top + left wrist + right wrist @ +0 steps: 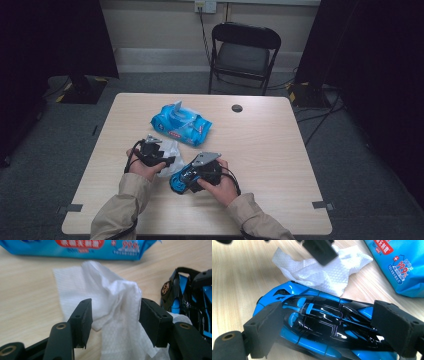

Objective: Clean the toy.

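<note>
White wet wipe (110, 305) lies crumpled on the wooden table (260, 150), just near of the blue wipes pack (181, 125) and just left of the blue-and-black toy car (319, 327). The left gripper (115, 320) hangs over it with its jaws apart. A raised fold of the wipe stands between the pads and brushes the right-hand one in the left gripper view, but nothing is pinched.

The right gripper (324, 327) has its jaws around the car. The car's long axis runs across the gap from one pad to the other, so the pads meet its nose and tail; it looks clamped, though the contact at the left pad is hard to make out. In the high view the car sits near the table's near edge, under the right hand (220, 180), its nose pointing left toward the wipe.

What matters next, I judge, is that the wipe lies directly between the left jaws and beside the car's far-left flank. The left hand is the nearer one, so closing on the raised fold would let it carry the wipe rightward onto the car's body.
</note>
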The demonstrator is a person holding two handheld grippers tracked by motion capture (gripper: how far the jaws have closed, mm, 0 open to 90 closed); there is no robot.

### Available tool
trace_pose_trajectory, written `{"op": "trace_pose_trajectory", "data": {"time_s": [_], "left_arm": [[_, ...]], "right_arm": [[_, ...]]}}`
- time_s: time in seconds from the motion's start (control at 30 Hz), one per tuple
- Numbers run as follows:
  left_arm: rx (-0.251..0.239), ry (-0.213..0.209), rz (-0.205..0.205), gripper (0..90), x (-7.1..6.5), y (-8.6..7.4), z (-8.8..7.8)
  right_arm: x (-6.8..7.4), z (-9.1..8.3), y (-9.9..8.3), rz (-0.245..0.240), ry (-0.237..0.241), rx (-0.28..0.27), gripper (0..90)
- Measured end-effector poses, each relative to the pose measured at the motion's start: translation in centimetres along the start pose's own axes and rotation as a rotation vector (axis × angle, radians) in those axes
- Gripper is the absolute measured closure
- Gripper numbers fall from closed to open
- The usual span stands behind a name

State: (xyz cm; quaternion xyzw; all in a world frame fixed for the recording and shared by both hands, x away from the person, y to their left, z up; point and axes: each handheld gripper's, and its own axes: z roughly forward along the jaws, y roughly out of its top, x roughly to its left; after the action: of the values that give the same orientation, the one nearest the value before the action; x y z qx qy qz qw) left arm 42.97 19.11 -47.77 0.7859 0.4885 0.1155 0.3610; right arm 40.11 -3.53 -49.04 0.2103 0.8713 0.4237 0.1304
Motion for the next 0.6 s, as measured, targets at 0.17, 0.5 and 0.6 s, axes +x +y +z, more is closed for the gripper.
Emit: {"op": "trace_pose_trajectory", "data": {"time_s": [0.17, 0.5, 0.6], "left_arm": [[0.017, -0.026, -0.005, 54.5, -0.6, 0.2, 1.6], [-0.037, -0.120, -0.019, 85.6, -2.5, 2.5, 3.2], [-0.052, -0.155, -0.022, 85.4, -3.3, 3.0, 4.0]], "right_arm": [[0.0, 0.0, 0.0, -0.001, 0.001, -0.001, 10.1], [-0.1, 0.0, -0.1, 0.002, 0.002, -0.011, 10.1], [-0.1, 0.0, -0.3, 0.001, 0.002, -0.020, 10.1]]}}
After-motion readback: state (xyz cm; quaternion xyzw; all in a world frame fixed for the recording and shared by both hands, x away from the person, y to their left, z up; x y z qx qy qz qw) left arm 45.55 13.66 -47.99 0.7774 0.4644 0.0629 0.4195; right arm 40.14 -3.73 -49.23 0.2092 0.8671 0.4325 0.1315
